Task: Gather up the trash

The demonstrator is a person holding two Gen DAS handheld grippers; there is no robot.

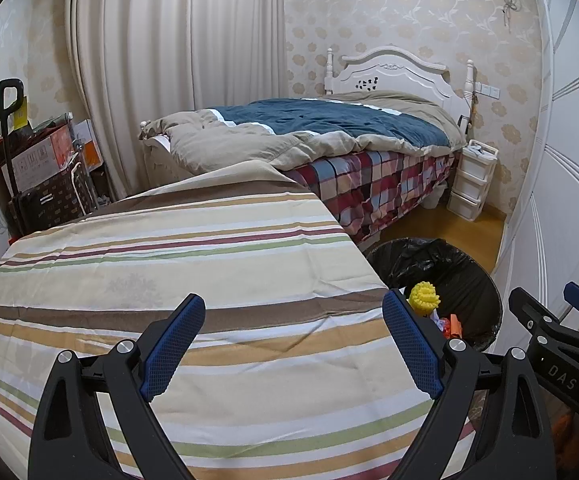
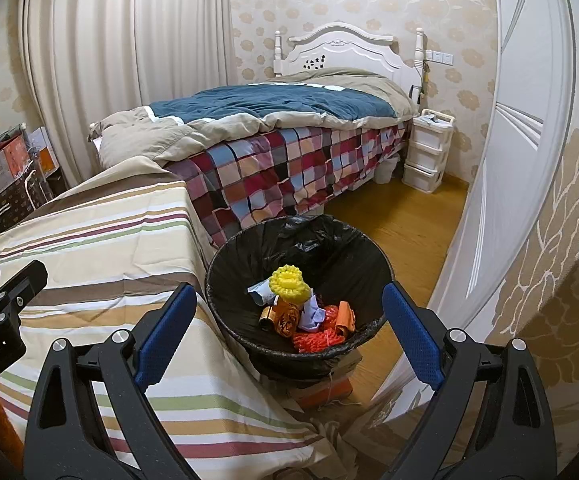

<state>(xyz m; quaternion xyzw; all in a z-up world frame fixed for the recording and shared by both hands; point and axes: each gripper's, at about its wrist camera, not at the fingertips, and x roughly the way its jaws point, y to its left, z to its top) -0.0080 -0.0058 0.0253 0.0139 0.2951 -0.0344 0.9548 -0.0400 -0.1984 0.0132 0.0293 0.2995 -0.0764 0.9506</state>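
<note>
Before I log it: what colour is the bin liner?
Black bin liner, clearest in the right wrist view.

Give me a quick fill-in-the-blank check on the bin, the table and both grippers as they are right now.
1. The round bin is lined with a ____ plastic bag.
2. On top of the trash sits a ____ ridged plastic flower-shaped piece.
3. The striped cloth-covered table lies to the ____ of the bin.
4. The left gripper and the right gripper both hold ____ between their fingers.

Missing words: black; yellow; left; nothing
</note>
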